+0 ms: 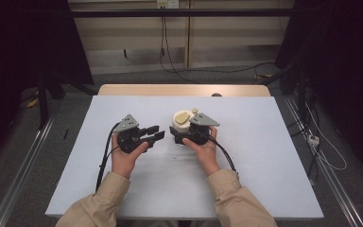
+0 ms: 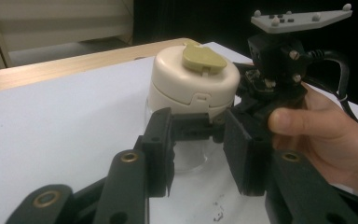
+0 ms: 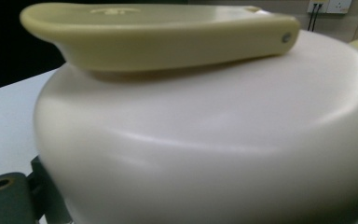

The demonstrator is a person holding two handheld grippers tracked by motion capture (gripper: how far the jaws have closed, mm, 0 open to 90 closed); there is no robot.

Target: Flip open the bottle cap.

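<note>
Tongs first: the left tongs (image 1: 155, 133) hang spread wide with nothing between the jaws, pointing rightward toward the jar, which lies just beyond their tips. The right tongs (image 1: 176, 137) are clamped around the clear body of the jar (image 2: 189, 154) from its right side, low beneath the lid, holding it upright near the middle of the white surface (image 1: 246, 179). So the right hand (image 1: 203, 149) already has the jar, and the free left tongs are the ones placed to work on its top.

That top is a broad, rounded cream lid (image 2: 193, 86), smooth matt plastic, with a seam and a small catch on its side. On it lies a flat olive-green flip tab (image 2: 203, 58), hinged by a pin at one end; its long axis runs across the crown of the lid. The jar's body is transparent, glass or clear plastic. Farther off, the surface ends at a pale wooden edge (image 1: 184, 90).
</note>
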